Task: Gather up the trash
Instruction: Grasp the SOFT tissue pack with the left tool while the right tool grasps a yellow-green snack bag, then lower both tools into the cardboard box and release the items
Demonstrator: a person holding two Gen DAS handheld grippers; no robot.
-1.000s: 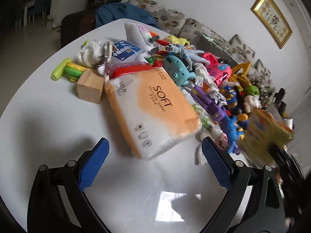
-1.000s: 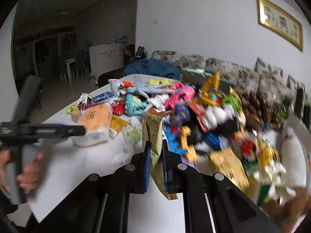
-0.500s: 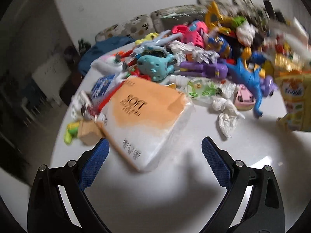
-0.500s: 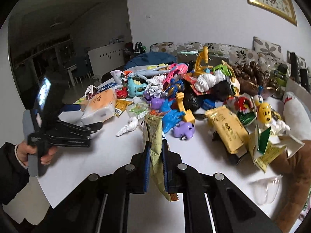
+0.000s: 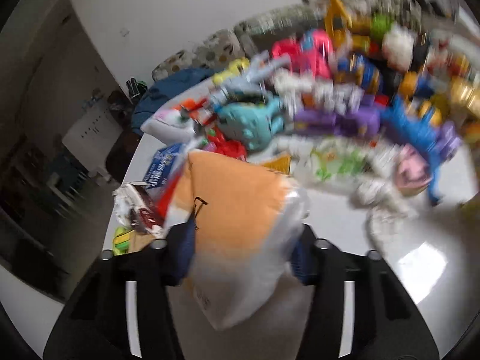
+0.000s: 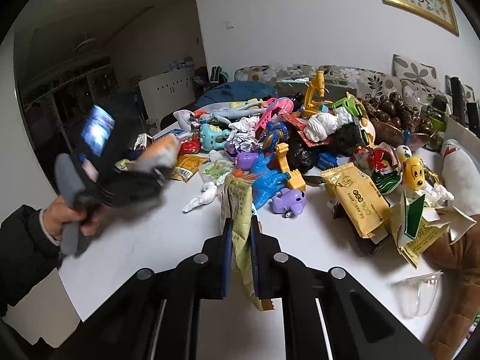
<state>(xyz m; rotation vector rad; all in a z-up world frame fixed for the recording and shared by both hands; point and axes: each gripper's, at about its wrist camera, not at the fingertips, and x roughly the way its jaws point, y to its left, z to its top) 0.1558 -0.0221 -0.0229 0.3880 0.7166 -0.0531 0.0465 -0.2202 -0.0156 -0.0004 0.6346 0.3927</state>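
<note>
Orange-and-white, the tissue pack (image 5: 240,240) runs lengthwise away from the left tongs (image 5: 240,258) toward the toy heap (image 6: 270,138), its near end between their closing jaws, pads pressing its sides. A second ago those tongs gaped wide, short of it. The right tongs (image 6: 241,240) pinch a yellow wrapper (image 6: 238,210) upright above the white tabletop (image 6: 150,240).

**Soft daylight, one view smeared by motion**

The left wrist view is heavily motion-blurred; the toy pile (image 5: 345,96) streaks, and a bright window glare (image 5: 420,262) sits on the glossy counter (image 5: 345,234). The right wrist view is sharp except the blurred left gripper (image 6: 159,162). The room behind is dim. Fisheye bending and black corners frame both.
</note>
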